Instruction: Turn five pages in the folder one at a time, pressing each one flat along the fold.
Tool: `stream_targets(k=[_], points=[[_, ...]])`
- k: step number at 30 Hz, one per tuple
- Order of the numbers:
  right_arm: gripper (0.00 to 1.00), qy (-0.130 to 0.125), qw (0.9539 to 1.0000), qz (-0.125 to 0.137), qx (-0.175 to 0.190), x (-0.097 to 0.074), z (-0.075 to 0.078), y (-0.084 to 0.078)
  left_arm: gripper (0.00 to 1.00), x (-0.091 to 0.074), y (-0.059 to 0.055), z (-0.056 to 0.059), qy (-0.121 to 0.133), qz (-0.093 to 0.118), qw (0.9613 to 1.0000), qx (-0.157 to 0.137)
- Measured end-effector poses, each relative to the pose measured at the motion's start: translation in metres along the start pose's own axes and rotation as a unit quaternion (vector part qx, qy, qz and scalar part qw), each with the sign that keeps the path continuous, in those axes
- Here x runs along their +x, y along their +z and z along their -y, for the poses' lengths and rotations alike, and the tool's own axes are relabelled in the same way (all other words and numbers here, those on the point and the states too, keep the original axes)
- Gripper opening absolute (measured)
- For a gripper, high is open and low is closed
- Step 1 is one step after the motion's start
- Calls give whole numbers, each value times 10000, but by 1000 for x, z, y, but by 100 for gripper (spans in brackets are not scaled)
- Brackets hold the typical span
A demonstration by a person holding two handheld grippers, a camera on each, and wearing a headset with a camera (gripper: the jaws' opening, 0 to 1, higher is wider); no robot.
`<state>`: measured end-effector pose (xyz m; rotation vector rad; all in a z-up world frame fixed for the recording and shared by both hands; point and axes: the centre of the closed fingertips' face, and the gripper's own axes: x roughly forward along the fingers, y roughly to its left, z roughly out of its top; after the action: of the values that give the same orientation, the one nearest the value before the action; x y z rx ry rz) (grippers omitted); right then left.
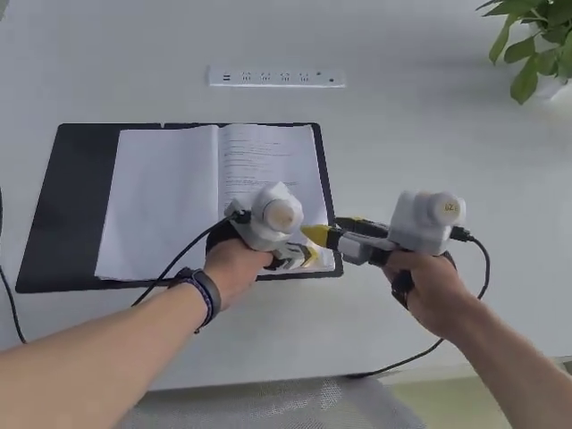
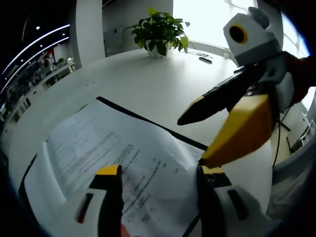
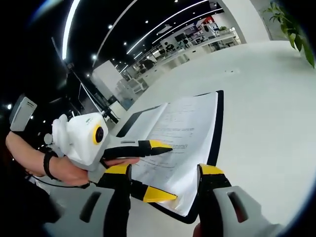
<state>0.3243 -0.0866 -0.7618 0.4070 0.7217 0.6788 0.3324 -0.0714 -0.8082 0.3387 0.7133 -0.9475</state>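
Left gripper (image 2: 158,170) and right gripper (image 3: 164,169), fingers wide open and empty, sit at the right page (image 1: 268,161) corner of the folder (image 1: 71,206); the next move is likely pinching one sheet alone.

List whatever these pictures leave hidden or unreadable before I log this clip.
- Printed lines on the right page: too small in the head view, blurred in both gripper views.
- Near right corner of the folder: in the head view, hidden behind the left hand-held gripper.
- Plant: cut off by the head view's top right edge.
- Count of turned pages: the left sheets lie too flat to count.
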Motion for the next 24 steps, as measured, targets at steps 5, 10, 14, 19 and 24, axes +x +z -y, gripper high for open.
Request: stream_targets(k=[5,10,14,19,24], points=[[51,43,9999,-39,127,7,4,-1,61,0,0,1,38,23,10000,-60],[50,110,9998,-131,127,12,8,-4,62,0,0,1,11,48,10000,-82],[48,183,9996,-193,127,15,10,-5,61,0,0,1,0,57,10000,-78],[45,326,9985,-149,404,15,12,-6,62,-1,0,1,-41,55,9999,-88],[36,547,9950,20,840,12,12,-5,62,-6,0,5,-199,32,9995,-234]])
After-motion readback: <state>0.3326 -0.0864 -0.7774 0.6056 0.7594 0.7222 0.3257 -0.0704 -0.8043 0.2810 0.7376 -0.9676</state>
